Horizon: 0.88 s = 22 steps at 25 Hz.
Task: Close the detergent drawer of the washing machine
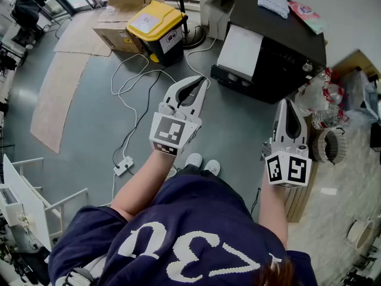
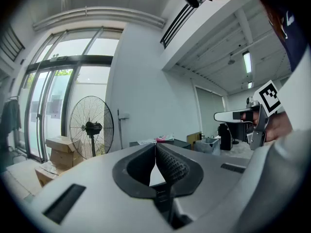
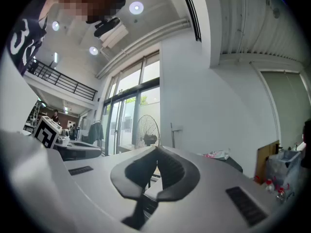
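**Both claws clenched and empty, washer well ahead**

The washer [image 1: 280, 37] is the biggest thing. It is a black box at the top right of the head view, well apart from both grippers. Its long axis runs from left to right in that view. Its dark front, with a round knob [image 1: 306, 67], faces down and left, toward the person. A white oblong panel [image 1: 241, 51] lies at its left end, and the long side of the panel points toward the person. I cannot tell if this panel is the drawer, or if the drawer is pulled out. On the flat top lie a white cloth [image 1: 274, 2] and a pink packet [image 1: 306, 11]; the print on the packet is too small to read.

Left of the washer stand brown cardboard boxes [image 1: 116, 16] and a black bin [image 1: 158, 31]. The bin has a yellow lid and a white label, which is not readable. The fan [image 2: 91, 126], a round wire cage on a pole, stands near the glass doors. The floor [image 1: 232, 124] is grey and smooth. A thin white cable [image 1: 114, 186] runs over it to a power strip [image 1: 124, 165].

The shirt [image 1: 178, 231] is navy with big white characters; one of them is a 3.

The left gripper [image 1: 196, 87] is of white plastic and points level. Its jaws are pressed together, the ribbed black pads [image 2: 172, 166] touch, and nothing is between them. The right gripper [image 1: 288, 103] is the same: clenched and empty. Each one carries a cube [image 1: 172, 133] with black-and-white square markers.
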Tool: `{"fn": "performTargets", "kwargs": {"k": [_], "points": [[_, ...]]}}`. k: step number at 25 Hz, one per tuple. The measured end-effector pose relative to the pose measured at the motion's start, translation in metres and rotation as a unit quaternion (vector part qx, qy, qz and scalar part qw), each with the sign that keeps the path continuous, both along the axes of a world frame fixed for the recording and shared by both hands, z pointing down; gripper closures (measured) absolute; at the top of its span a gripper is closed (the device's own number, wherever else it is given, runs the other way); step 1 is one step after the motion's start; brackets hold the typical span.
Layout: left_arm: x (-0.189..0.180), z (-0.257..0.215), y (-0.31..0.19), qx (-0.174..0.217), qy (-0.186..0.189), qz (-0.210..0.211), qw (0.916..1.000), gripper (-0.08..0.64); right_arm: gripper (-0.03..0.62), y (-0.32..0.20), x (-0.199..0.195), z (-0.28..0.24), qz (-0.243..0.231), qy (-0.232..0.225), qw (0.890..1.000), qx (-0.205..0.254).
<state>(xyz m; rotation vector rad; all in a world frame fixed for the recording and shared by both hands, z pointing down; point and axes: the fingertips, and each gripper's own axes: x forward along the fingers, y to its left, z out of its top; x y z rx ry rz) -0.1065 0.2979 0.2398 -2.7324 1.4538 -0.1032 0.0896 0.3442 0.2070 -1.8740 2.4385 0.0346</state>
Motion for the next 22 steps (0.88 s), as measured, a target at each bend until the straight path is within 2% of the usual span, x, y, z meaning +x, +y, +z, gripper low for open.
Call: {"fn": "performTargets", "kwargs": {"k": [7,14,22], "points": [[0.007,0.005,-0.001,-0.012,-0.017,-0.006,0.9998,0.538,0.578,0.000,0.010,-0.001,0.000,0.001,1.000,0.004],[0.014,0.004,-0.004,-0.012,-0.016,-0.026,0.9995,0.538,0.577,-0.002,0.033,-0.003,0.000,-0.025,1.000,0.017],[0.018,0.012,-0.016,-0.015,-0.017,-0.037,0.9990,0.538,0.577,-0.019,0.037,0.008,-0.012,-0.024,1.000,0.011]]}}
